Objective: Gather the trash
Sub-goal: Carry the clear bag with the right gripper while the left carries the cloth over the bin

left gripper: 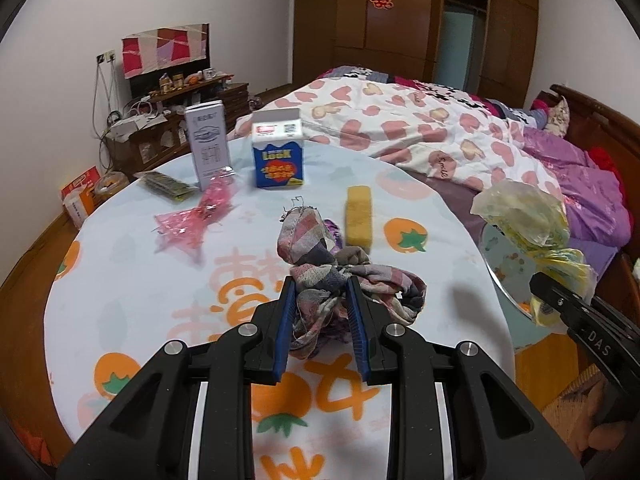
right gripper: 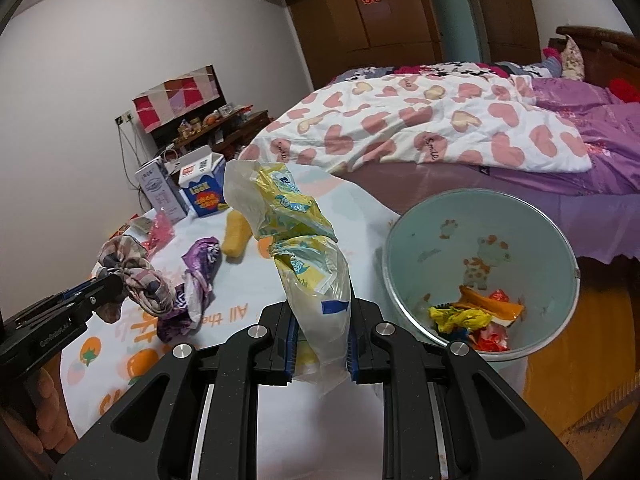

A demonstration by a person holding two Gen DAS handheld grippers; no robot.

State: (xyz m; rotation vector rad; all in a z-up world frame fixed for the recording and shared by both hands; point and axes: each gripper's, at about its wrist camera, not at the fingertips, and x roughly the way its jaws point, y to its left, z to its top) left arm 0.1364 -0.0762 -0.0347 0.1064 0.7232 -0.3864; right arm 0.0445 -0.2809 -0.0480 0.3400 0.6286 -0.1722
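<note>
Risk: my right jaws pinch only the yellow bag's (right gripper: 304,240) tail; left jaws pinch the plaid rag (left gripper: 320,276); either may snag and miss the bin (right gripper: 480,216).

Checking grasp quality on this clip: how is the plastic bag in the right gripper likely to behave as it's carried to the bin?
The bag is probably floppy: it crumples and twists above the right gripper. It looks thin and translucent, so likely very light. Its glossy film may slip, though it is bunched between the pads. The bin is close by.
</note>
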